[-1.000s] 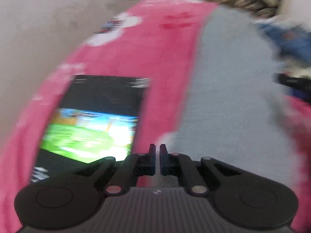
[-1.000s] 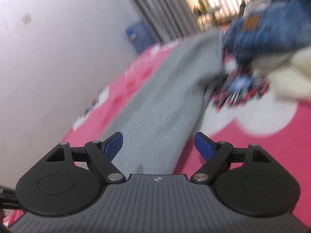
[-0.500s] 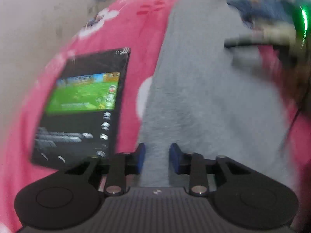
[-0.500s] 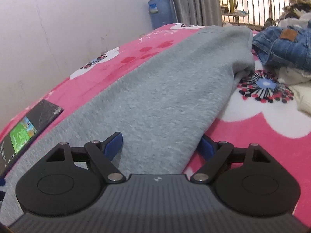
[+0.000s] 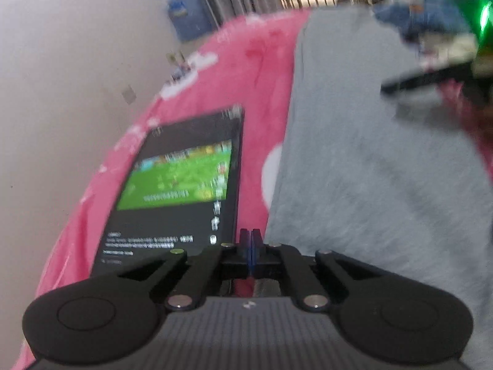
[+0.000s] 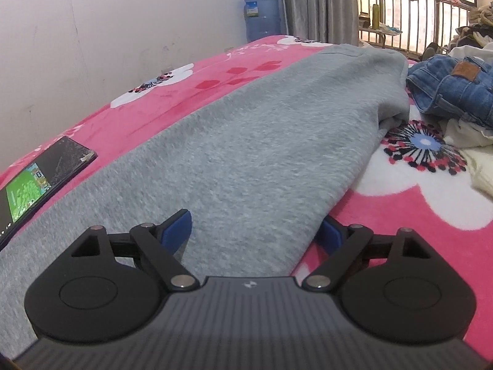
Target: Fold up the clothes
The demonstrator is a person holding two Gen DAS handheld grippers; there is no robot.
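Note:
A grey fleece garment lies stretched out along a pink flowered blanket; it also shows in the left wrist view. My right gripper is open, its blue pads astride the garment's near edge, the right pad partly under the cloth. My left gripper is shut at the garment's left edge; whether cloth is pinched between the pads is hidden. The right gripper shows blurred in the left wrist view.
A phone with a lit screen lies on the blanket left of the garment, also in the right wrist view. Blue jeans and pale clothes are piled at the right. A wall runs along the left, with a water jug behind.
My left gripper has shut from slightly open and tilted its view up. My right gripper has settled low over the garment's near edge and stayed open.

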